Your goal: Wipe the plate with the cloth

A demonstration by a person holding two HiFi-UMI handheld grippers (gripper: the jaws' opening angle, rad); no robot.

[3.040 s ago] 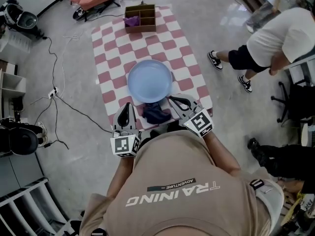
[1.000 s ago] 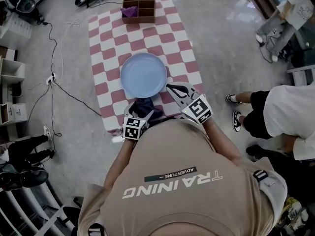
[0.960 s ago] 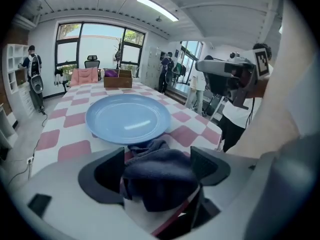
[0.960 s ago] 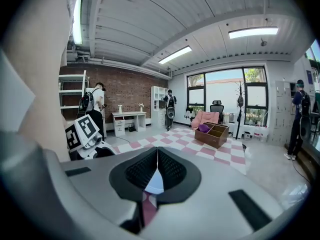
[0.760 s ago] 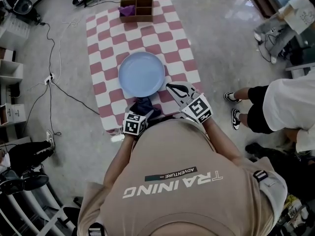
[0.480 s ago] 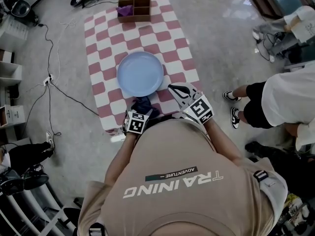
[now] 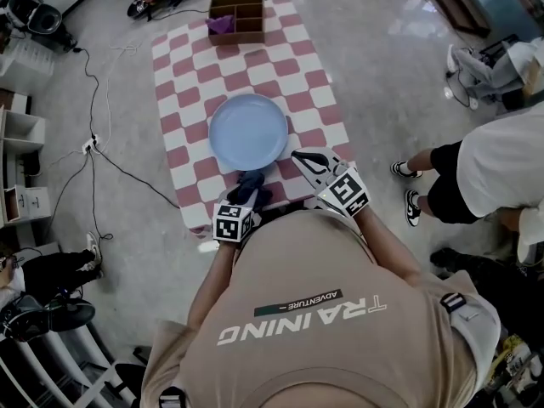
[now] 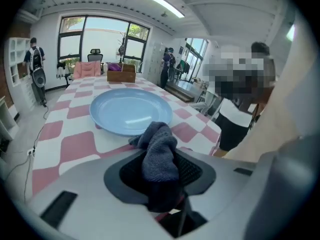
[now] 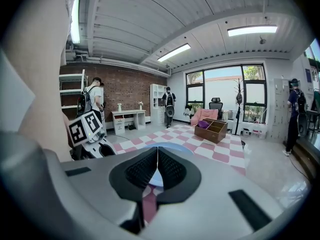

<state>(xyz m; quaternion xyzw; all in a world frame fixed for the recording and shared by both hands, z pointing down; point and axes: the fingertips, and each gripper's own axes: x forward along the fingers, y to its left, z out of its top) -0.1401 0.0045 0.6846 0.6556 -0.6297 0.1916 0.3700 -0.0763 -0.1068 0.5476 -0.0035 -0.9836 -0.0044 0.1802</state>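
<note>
Our left gripper (image 8: 161, 173) is closing on the dark blue cloth (image 8: 159, 146) just beside the light blue plate (image 8: 125, 111), our right gripper (image 9: 157, 170) pressed together, empty.

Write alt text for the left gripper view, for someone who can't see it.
The left tool is closing its jaws on a bunched dark blue cloth that stands between them, at the near edge of a pink-and-white checkered table. Just beyond the cloth lies an empty light blue plate, with a wooden box at the table's far end.

Wooden divided box (image 7: 237, 17) at the checkered table (image 7: 183, 100) far end
</note>
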